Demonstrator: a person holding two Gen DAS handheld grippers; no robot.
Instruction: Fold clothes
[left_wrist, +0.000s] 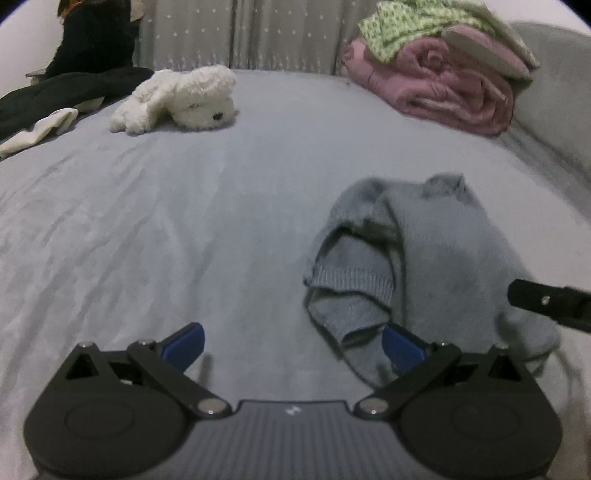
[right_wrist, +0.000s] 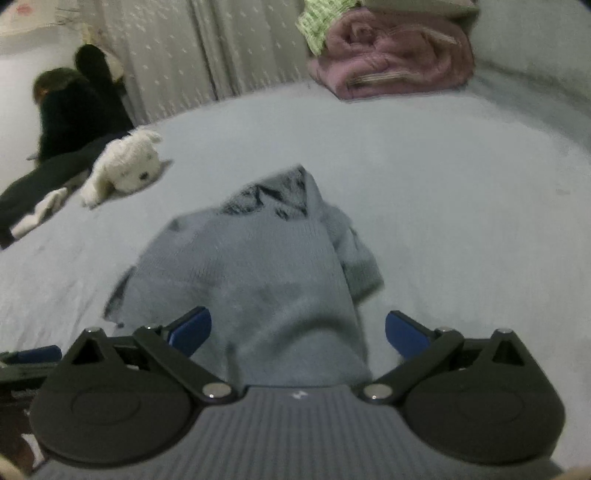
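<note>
A crumpled pale blue knit sweater (left_wrist: 436, 266) lies bunched on the grey bed sheet (left_wrist: 166, 221), with a ribbed cuff showing at its left side. My left gripper (left_wrist: 293, 345) stands open just left of the heap; its right blue pad touches the sweater's edge and the gap between the pads holds only sheet. In the right wrist view the sweater (right_wrist: 266, 280) fills the middle, and my right gripper (right_wrist: 298, 332) is open with the knit lying between its spread pads. The tip of the right gripper (left_wrist: 546, 301) shows at the far right of the left wrist view.
A white plush dog (left_wrist: 181, 99) lies at the back left beside dark clothing (left_wrist: 66, 88) and a white sock (left_wrist: 37, 131). A rolled pink blanket (left_wrist: 443, 85) with a green patterned cloth (left_wrist: 406, 26) on it sits back right. Curtains (left_wrist: 236, 33) hang behind the bed.
</note>
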